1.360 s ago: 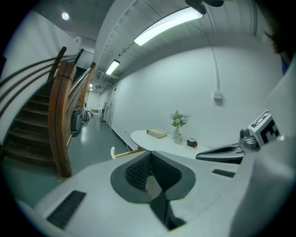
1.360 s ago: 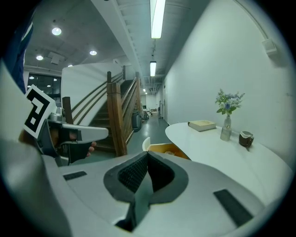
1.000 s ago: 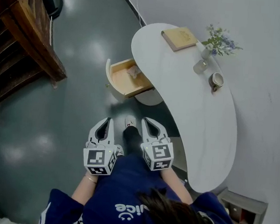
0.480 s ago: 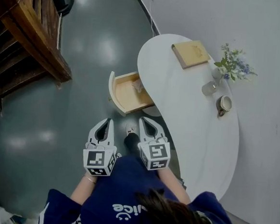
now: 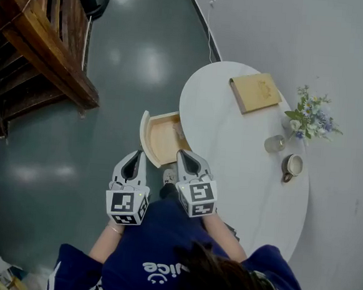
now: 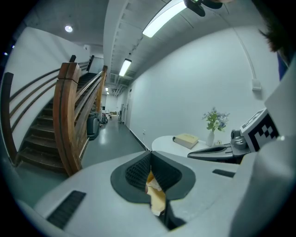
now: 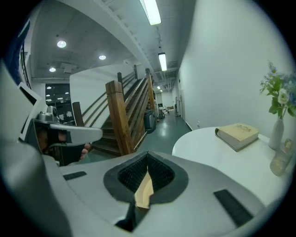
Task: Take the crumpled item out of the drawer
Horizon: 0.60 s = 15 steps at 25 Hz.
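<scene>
Under the white table's (image 5: pixel 241 177) left edge, a wooden drawer (image 5: pixel 157 139) stands pulled open. A pale crumpled item (image 5: pixel 178 130) lies inside at its far right, partly under the tabletop. My left gripper (image 5: pixel 134 162) is shut and empty, its tips just short of the drawer's near wall. My right gripper (image 5: pixel 187 160) is shut too, with its tips over the drawer's near right corner. In the left gripper view the left gripper (image 6: pixel 150 153) shows closed tips, with the drawer's wood (image 6: pixel 156 196) in the hollow below. The right gripper (image 7: pixel 147 156) looks the same, over the drawer's wood (image 7: pixel 144 192).
On the table lie a tan book (image 5: pixel 254 92), a vase of flowers (image 5: pixel 308 119), a glass (image 5: pixel 273 143) and a cup (image 5: pixel 291 165). A wooden staircase (image 5: pixel 45 49) rises at the left across the dark floor. The person's shoe (image 5: pixel 168 175) is between the grippers.
Both grippers have moved forward together toward the drawer, which now lies right at their tips. Their jaws have stayed shut.
</scene>
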### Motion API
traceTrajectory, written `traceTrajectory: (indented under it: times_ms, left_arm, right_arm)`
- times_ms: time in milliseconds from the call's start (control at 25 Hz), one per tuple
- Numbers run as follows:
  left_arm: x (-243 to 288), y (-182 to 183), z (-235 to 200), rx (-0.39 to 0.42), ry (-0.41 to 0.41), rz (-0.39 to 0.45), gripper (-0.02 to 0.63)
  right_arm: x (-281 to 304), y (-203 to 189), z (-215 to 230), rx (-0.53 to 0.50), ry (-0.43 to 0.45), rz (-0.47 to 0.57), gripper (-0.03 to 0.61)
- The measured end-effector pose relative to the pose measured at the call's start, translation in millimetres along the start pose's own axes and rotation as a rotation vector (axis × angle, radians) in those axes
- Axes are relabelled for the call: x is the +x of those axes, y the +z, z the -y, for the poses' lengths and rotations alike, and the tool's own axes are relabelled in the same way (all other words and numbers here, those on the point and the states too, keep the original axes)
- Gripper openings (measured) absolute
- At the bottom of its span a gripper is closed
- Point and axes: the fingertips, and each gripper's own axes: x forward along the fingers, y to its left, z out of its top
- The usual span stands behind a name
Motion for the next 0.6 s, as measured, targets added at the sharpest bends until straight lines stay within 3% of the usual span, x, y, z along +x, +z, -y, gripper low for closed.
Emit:
traceTrajectory:
  times_ms: [400,600]
  left_arm:
    - [47.8,9.9,0.9,-0.017,0.025,-0.026,0.005]
    - [57.0,5.7,-10.1,-0.041,0.000,-0.049,0.005]
  right_arm:
    - [46.4,7.7,17.6,0.006,0.057,-0.061,0.008]
    - [67.4,1.4,13.9,0.031,0.044,-0.115,0.074]
